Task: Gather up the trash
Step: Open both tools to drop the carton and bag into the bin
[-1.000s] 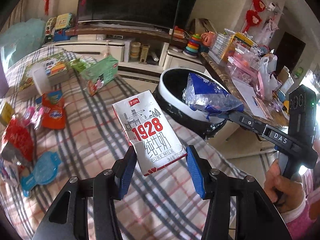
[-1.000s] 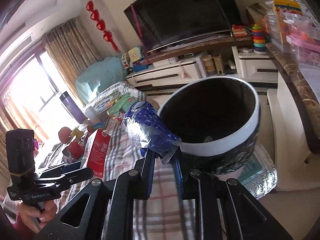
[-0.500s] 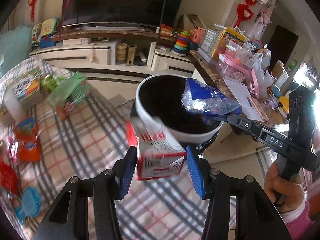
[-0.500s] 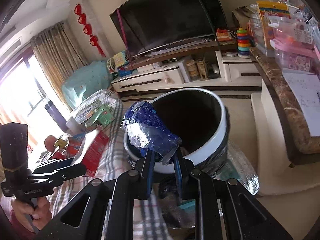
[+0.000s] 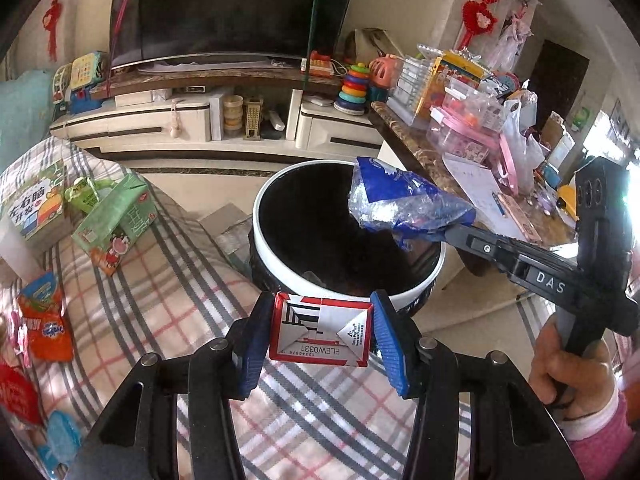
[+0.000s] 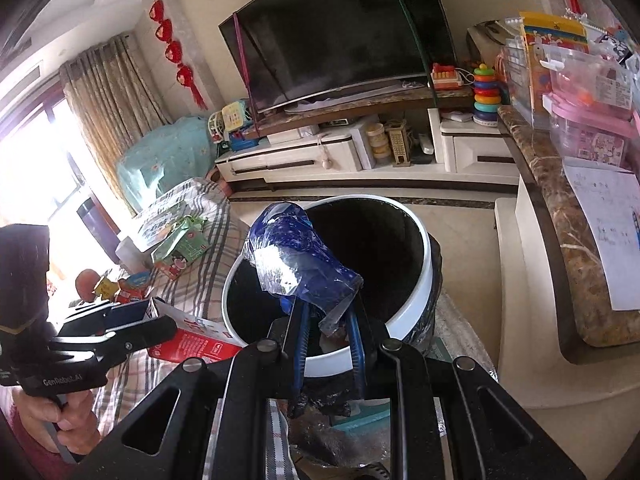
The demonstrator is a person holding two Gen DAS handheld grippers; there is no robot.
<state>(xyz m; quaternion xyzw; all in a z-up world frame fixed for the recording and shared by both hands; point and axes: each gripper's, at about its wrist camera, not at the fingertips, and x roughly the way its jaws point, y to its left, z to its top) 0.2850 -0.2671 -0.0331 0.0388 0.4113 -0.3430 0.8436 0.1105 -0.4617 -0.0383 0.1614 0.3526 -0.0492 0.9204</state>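
The left gripper (image 5: 320,336) clamps a milk carton (image 5: 319,330) at the bin's (image 5: 416,280) near rim: light, stiff, best held across its flat sides. The right gripper (image 6: 328,334) pinches a crinkly foil wrapper (image 6: 296,264) by its tail, over the bin mouth.

bin (image 5: 416,294) mouth open, wrapper (image 5: 400,206) overhanging rim

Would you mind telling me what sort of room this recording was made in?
Most likely a family living room: a large television stands on a low white cabinet, children's toys such as a stacking-ring toy sit beside it, and curtains hang at a bright window.
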